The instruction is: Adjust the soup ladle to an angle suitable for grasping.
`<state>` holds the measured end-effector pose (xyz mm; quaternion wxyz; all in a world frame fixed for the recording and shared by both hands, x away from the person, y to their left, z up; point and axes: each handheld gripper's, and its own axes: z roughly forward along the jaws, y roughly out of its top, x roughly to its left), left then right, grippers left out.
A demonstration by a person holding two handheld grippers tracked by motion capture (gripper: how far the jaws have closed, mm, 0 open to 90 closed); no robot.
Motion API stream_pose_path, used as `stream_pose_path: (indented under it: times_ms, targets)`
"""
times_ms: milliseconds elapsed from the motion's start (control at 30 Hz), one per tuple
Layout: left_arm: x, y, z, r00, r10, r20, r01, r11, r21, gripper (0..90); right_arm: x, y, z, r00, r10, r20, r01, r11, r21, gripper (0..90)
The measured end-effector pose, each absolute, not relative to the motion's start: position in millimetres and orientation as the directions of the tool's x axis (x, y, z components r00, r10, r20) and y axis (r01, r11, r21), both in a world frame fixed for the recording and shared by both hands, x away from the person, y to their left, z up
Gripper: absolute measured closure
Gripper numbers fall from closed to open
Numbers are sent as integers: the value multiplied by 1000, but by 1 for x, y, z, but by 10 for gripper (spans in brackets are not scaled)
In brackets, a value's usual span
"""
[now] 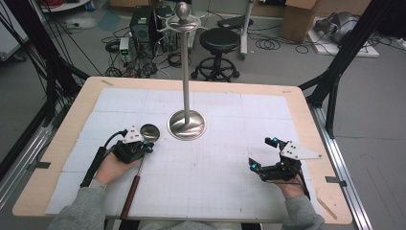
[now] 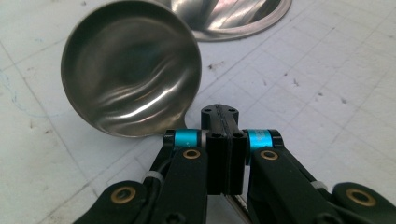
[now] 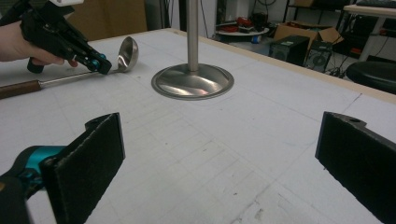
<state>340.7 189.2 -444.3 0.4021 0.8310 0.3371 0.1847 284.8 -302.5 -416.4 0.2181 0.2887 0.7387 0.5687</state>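
Note:
A steel ladle lies on the white mat, its bowl [image 1: 149, 132] [image 2: 130, 70] [image 3: 128, 53] beside the stand's base and its brown wooden handle [image 1: 130, 196] [image 3: 18, 88] pointing at the near edge. My left gripper [image 1: 145, 147] [image 2: 223, 116] [image 3: 100, 65] is shut on the thin shaft just behind the bowl, the jaws pressed together. My right gripper [image 1: 261, 153] [image 3: 224, 149] is low over the mat at the right, wide open with nothing between its pads.
A tall steel stand rises mid-table from a round base [image 1: 186, 125] [image 2: 233, 18] [image 3: 192, 81], with hooks at its top [image 1: 183, 21]. The gridded mat [image 1: 215, 167] covers the wooden table. A stool [image 1: 219, 40], computer towers and cables are on the floor behind.

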Motion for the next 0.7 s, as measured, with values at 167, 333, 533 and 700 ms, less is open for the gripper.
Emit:
stream_pose_path:
  times_ms: [167,333,533,700]
  targets:
    - [342,190,-445,703,711,26,415,-440,796,895,285,-302,-417,-740,673,8,181,188,965,3]
    - [343,187,-447,713,700,30,410,-452,792,895,285,-302,-417,-741,672,-2,174,194,965,3]
    - [343,186,-448,715,698,40,409,-465,785,895,285,-302,-417,-741,671,9,186,193,964,3]
    - [342,188,-447,709,702,65,407,-482,776,895,285,-302,-417,-742,671,8,185,194,964,3]
